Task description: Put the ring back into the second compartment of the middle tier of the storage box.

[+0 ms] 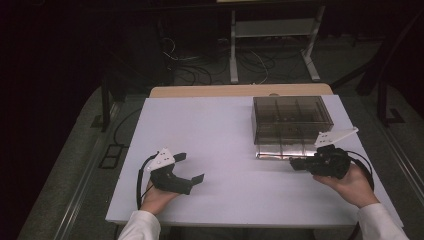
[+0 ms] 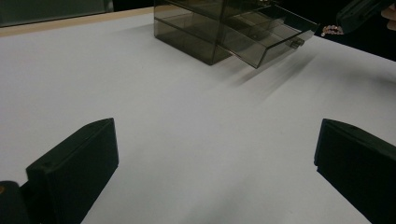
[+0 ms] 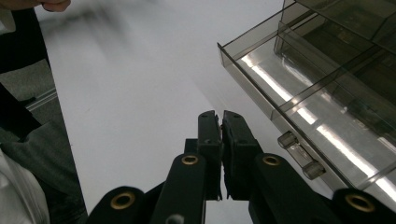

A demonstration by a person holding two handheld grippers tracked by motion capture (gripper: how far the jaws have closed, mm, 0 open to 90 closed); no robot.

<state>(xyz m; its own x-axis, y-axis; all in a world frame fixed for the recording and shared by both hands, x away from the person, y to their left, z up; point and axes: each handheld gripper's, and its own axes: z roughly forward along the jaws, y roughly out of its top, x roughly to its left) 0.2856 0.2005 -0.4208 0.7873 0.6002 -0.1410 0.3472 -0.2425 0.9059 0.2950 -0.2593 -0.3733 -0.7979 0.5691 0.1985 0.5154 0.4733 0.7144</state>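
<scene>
Item one: my right gripper [image 1: 296, 163], held in my right hand [image 1: 352, 184] at the right of the white table [image 1: 210, 150], lying level and pointing left along the front of the open drawer [image 1: 277, 150]. Jaws pressed together; in the right gripper view they meet with only a thin seam between the pads [image 3: 219, 140]. In the left gripper view, something small, pale and beaded [image 2: 332, 31] shows at the tip of that gripper; I cannot tell what it is, nor whether it is pinched. Item two: smoky transparent drawer box [image 1: 291, 119], standing at the far right of the table, divided into compartments. Its lowest drawer is pulled out toward me, its small clear handle [image 3: 301, 156] just beside my right jaws, apart from them. Item three: my left gripper [image 1: 192, 169], in my left hand [image 1: 157, 196] at the near left of the table, well apart from the box. Jaws spread wide, nothing between them but bare tabletop. Item four: white sleeves [image 1: 140, 227] at the near edge.
</scene>
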